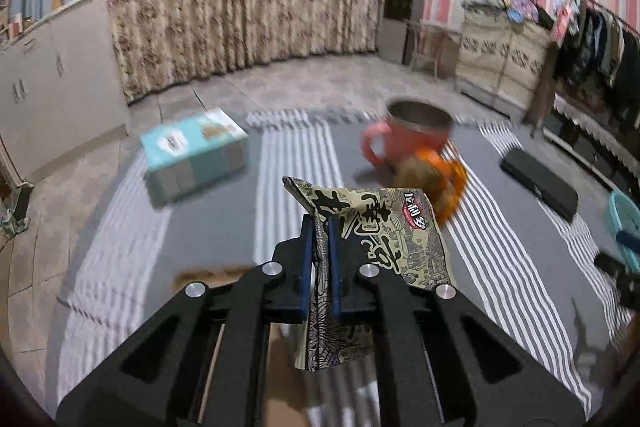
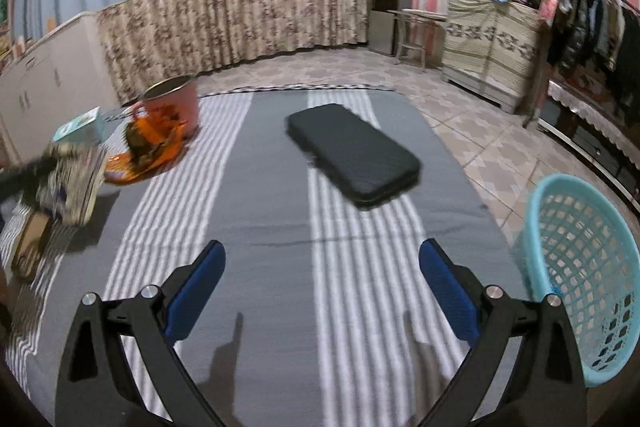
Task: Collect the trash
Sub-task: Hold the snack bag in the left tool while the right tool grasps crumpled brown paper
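Observation:
My left gripper (image 1: 320, 227) is shut on a beige printed snack wrapper (image 1: 384, 227), which hangs lifted above the striped cloth (image 1: 224, 227). The same wrapper (image 2: 70, 183) shows blurred at the far left of the right wrist view, held by the left gripper. An orange wrapper (image 1: 444, 183) lies beside a pink mug (image 1: 412, 135); both appear again as the orange wrapper (image 2: 152, 147) and the pink mug (image 2: 172, 103). My right gripper (image 2: 322, 259) stands open over bare cloth, nothing between its fingers. A light blue mesh basket (image 2: 580, 267) stands at the right, off the cloth's edge.
A teal box (image 1: 196, 155) lies at the cloth's far left. A black flat case (image 2: 352, 155) rests in the middle of the striped cloth (image 2: 264, 227). A brown cardboard piece (image 2: 30, 247) lies at the left edge. Cabinets, a curtain and a clothes rack ring the tiled floor.

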`<state>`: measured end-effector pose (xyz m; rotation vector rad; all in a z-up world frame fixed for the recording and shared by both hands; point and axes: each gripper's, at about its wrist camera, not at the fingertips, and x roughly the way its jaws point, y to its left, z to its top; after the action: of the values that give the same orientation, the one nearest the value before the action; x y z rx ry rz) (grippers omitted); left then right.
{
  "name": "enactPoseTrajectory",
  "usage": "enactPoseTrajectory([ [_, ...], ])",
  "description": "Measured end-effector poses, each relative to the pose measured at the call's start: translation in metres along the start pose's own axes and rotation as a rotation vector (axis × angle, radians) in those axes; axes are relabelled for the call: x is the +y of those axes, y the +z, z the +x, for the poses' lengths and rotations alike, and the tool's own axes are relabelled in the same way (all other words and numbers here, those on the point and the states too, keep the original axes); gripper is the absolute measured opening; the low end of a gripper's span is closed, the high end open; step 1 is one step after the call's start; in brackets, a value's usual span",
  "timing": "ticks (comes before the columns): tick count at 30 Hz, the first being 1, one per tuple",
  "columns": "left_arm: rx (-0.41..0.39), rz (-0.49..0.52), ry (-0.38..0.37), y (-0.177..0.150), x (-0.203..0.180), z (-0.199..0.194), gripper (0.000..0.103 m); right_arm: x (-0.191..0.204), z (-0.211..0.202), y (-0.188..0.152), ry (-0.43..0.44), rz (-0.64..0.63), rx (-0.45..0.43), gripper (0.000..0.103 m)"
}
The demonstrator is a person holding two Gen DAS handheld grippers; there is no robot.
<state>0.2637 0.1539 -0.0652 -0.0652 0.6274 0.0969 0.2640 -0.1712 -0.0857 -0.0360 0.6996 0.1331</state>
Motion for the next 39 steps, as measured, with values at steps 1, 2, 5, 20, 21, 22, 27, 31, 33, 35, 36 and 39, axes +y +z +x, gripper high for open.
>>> enactPoseTrajectory([
  [1,-0.020,0.005,0.013,0.004,0.004,-0.002,0.006,0.005,0.000,0.002,0.004,-0.006,-0.002,0.095],
  [2,-0.045,0.013,0.031,0.009,0.008,-0.003,0.006,0.007,0.000,0.004,0.007,-0.010,-0.003,0.095],
  [5,-0.107,0.013,0.059,0.020,0.021,-0.006,0.006,0.023,0.005,0.013,0.015,-0.038,0.006,0.095],
  [20,-0.154,-0.140,0.066,0.011,0.069,-0.003,0.006,0.131,0.064,0.069,0.043,-0.212,0.023,0.084],
  [21,-0.153,-0.145,0.060,0.011,0.070,-0.003,0.006,0.136,0.071,0.070,0.039,-0.223,0.035,0.077],
  [22,-0.153,-0.148,0.056,0.010,0.070,-0.003,0.006,0.138,0.076,0.071,0.040,-0.225,0.045,0.072],
  [27,-0.138,-0.174,0.049,0.008,0.075,-0.001,0.006,0.150,0.092,0.077,0.083,-0.220,0.070,0.062],
  [31,-0.132,-0.190,0.041,0.007,0.077,0.000,0.006,0.161,0.092,0.079,0.094,-0.250,0.050,0.052],
  [33,-0.132,-0.183,0.038,0.007,0.075,0.000,0.006,0.162,0.095,0.083,0.108,-0.256,0.045,0.047],
  [35,-0.130,-0.173,0.043,0.006,0.072,0.001,0.006,0.165,0.096,0.086,0.130,-0.249,0.047,0.045],
  [36,-0.129,-0.171,0.045,0.006,0.072,0.002,0.006,0.165,0.097,0.087,0.134,-0.247,0.046,0.045],
  [39,-0.130,-0.177,0.040,0.006,0.072,0.002,0.006,0.170,0.096,0.089,0.146,-0.259,0.032,0.038],
])
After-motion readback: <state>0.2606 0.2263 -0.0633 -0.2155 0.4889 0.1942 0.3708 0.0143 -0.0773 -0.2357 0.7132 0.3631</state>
